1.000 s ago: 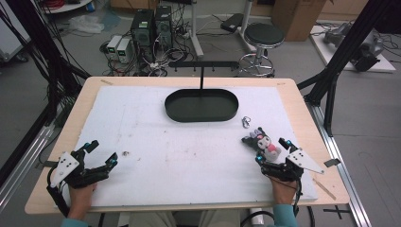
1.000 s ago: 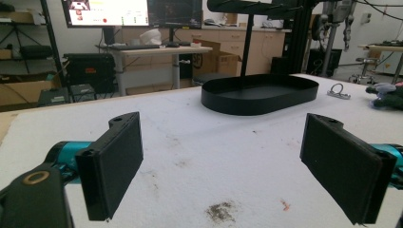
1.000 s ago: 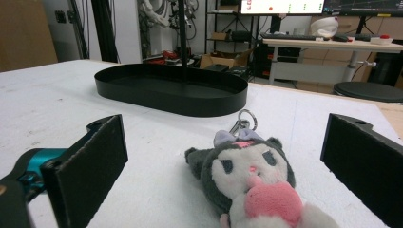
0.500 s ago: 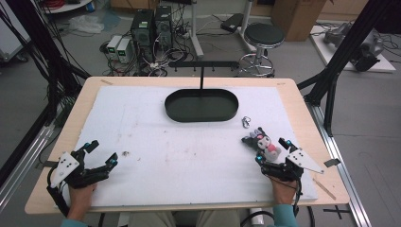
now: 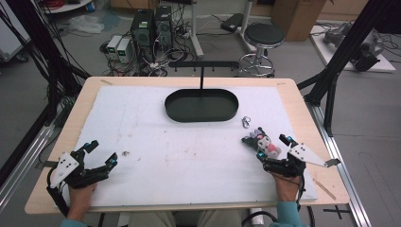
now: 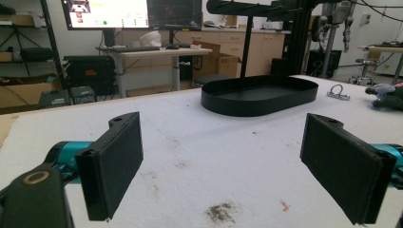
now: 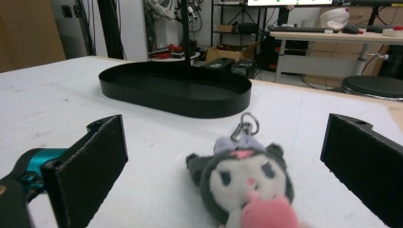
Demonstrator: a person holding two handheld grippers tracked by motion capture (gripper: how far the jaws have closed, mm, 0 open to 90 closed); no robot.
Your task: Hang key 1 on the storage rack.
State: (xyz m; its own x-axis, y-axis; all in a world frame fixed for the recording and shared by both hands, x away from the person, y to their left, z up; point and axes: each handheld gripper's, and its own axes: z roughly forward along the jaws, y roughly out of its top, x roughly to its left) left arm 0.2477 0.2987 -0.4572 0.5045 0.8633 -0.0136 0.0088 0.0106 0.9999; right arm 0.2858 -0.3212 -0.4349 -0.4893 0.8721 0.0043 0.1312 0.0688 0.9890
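A small grey, white and pink plush toy (image 5: 263, 141) (image 7: 247, 179) lies on the white mat near the right front. A metal ring (image 7: 247, 125) is at its head, and a loose metal clasp (image 5: 246, 122) (image 6: 337, 92) lies just beyond. My right gripper (image 5: 272, 147) (image 7: 228, 166) is open, its jaws standing wide on either side of the toy without touching it. My left gripper (image 5: 102, 151) (image 6: 230, 164) is open over bare mat at the left front, with nothing between its jaws. The toy (image 6: 386, 91) shows far off at the right edge of the left gripper view.
A black oval tray (image 5: 231, 108) (image 6: 259, 97) (image 7: 214, 102) sits at the back middle of the mat, with a black hook stand (image 5: 202, 71) rising behind it. A small dirt smudge (image 5: 126, 153) marks the mat near my left gripper. The wooden table edge (image 5: 326, 184) frames the mat.
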